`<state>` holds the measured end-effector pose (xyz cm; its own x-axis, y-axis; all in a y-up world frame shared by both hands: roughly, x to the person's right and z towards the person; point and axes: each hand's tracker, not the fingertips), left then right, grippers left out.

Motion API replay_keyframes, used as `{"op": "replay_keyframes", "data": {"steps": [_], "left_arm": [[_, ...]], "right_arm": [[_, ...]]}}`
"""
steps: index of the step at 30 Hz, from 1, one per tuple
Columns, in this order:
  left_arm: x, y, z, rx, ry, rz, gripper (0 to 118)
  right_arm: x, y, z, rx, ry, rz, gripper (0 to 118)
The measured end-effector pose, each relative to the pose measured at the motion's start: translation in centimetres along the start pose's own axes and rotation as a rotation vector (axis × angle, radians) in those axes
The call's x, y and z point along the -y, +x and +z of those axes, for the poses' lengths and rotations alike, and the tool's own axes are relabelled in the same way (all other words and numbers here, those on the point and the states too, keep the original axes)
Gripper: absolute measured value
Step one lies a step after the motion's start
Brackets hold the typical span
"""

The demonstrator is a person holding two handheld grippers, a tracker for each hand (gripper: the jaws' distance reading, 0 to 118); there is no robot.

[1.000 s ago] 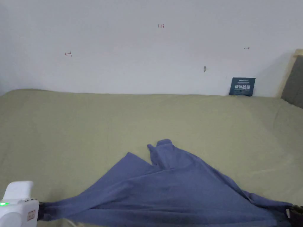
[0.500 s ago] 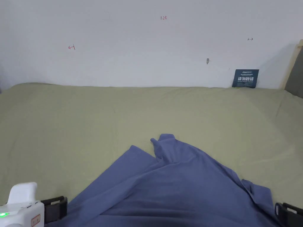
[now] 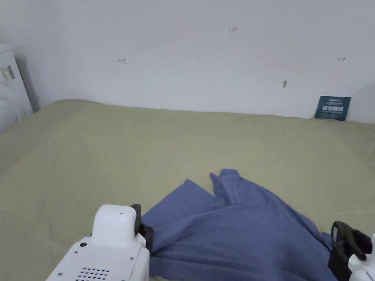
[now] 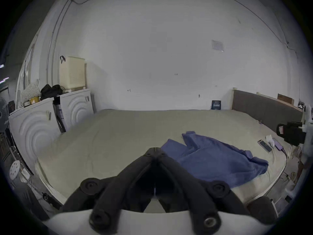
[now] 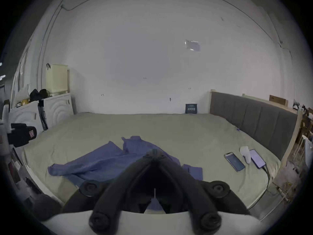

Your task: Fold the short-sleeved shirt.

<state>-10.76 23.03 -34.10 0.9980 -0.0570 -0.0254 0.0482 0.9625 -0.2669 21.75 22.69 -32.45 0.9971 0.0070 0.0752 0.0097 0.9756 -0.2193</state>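
Shirt (image 3: 238,234) lies rumpled, blue, on bed (image 3: 110,146).

Shirt (image 3: 238,238): near hem cut off by bottom edge of head view, lower centre. My right gripper (image 3: 344,252): cropped at lower right corner. Dark card (image 3: 332,108) against wall, upper right: print too small to tell.

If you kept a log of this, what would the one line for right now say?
shirt: crumpled on bed, unfolded | left gripper: jaws shut, empty | right gripper: jaws shut, empty
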Motion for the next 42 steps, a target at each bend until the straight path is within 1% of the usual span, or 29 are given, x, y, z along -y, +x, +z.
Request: {"op": "replay_keyframes", "data": {"steps": [3, 6, 9, 11, 12, 14, 15, 16, 17, 18, 19, 20, 21, 22, 23, 24, 25, 26, 28, 29, 30, 32, 33, 34, 35, 36, 42], "left_arm": [[0.0, -1.1, 0.2, 0.006, -0.023, 0.017, 0], [0.0, -3.2, 0.2, -0.012, -0.068, -0.011, 0], [1.1, -6.5, -1.2, -0.018, -0.179, -0.015, 0], [2.4, -8.9, -3.3, -0.015, -0.294, -0.034, 0], [3.1, -10.0, -4.3, -0.009, -0.338, -0.016, 0], [5.0, -12.4, -7.0, 0.050, -0.460, 0.040, 0], [5.8, -13.4, -8.4, 0.058, -0.521, 0.062, 0], [6.8, -14.2, -9.4, 0.037, -0.534, 0.101, 0], [7.6, -14.9, -10.4, 0.058, -0.564, 0.103, 5], [8.3, -15.3, -11.1, 0.047, -0.586, 0.109, 16], [9.0, -15.9, -11.8, 0.032, -0.603, 0.112, 33], [9.7, -16.2, -12.5, 0.054, -0.634, 0.103, 70], [10.4, -16.3, -13.4, 0.038, -0.679, 0.102, 115], [11.1, -16.4, -14.2, 0.038, -0.720, 0.115, 118], [11.9, -16.7, -14.2, 0.053, -0.740, 0.134, 116], [11.9, -16.8, -14.9, 0.037, -0.712, 0.145, 115], [12.3, -16.7, -15.7, 0.021, -0.741, 0.142, 115], [12.6, -16.5, -16.5, 0.014, -0.733, 0.129, 114], [13.0, -16.1, -17.4, -0.012, -0.736, 0.094, 108], [13.2, -15.9, -18.1, -0.004, -0.734, 0.094, 102], [13.4, -15.7, -18.6, -0.002, -0.743, 0.093, 83], [13.4, -15.1, -18.8, -0.006, -0.750, 0.097, 68], [13.1, -15.0, -18.5, -0.021, -0.742, 0.081, 33], [12.8, -15.0, -18.2, -0.003, -0.729, 0.082, 33], [12.7, -15.3, -17.9, 0.022, -0.704, 0.089, 20], [12.6, -15.2, -17.6, 0.006, -0.682, 0.085, 1], [12.3, -15.1, -17.2, 0.022, -0.690, 0.109, 2]], "right_arm": [[0.3, -1.1, 0.8, 0.000, 0.003, 0.031, 1], [1.0, -2.3, 1.2, -0.019, 0.000, 0.027, 1], [1.9, -3.5, 1.0, -0.042, -0.024, 0.042, 1], [2.5, -4.4, 0.7, -0.065, -0.052, 0.041, 1], [2.7, -4.7, 0.6, -0.075, -0.065, 0.036, 1], [3.6, -5.2, -0.1, -0.110, -0.102, 0.021, 1], [3.9, -5.3, -0.3, -0.119, -0.117, 0.018, 1], [4.2, -5.5, -0.7, -0.118, -0.131, 0.025, 1], [4.5, -5.5, -0.9, -0.122, -0.147, 0.035, 1], [4.7, -5.5, -1.2, -0.125, -0.158, 0.034, 1], [4.9, -5.5, -1.4, -0.123, -0.169, 0.032, 1], [5.0, -5.4, -1.6, -0.123, -0.179, 0.033, 1], [5.2, -5.4, -1.8, -0.123, -0.187, 0.033, 1], [5.3, -5.3, -1.9, -0.123, -0.193, 0.032, 1], [5.4, -5.3, -2.2, -0.123, -0.201, 0.030, 1], [5.5, -5.3, -2.4, -0.124, -0.210, 0.030, 1], [5.6, -5.4, -2.6, -0.126, -0.220, 0.034, 1], [5.7, -5.5, -2.8, -0.125, -0.226, 0.035, 1], [5.8, -5.5, -3.1, -0.131, -0.235, 0.038, 1], [5.9, -5.7, -3.2, -0.132, -0.243, 0.042, 1], [6.1, -5.7, -3.3, -0.132, -0.248, 0.046, 1], [6.2, -5.7, -3.6, -0.134, -0.261, 0.049, 1], [6.4, -5.7, -3.7, -0.136, -0.266, 0.048, 1], [6.5, -5.7, -3.7, -0.132, -0.269, 0.049, 1], [6.6, -5.6, -3.8, -0.132, -0.273, 0.051, 1], [6.7, -5.5, -4.0, -0.131, -0.279, 0.052, 1], [7.0, -3.7, -6.9, -0.101, -0.325, 0.052, 1]]}}
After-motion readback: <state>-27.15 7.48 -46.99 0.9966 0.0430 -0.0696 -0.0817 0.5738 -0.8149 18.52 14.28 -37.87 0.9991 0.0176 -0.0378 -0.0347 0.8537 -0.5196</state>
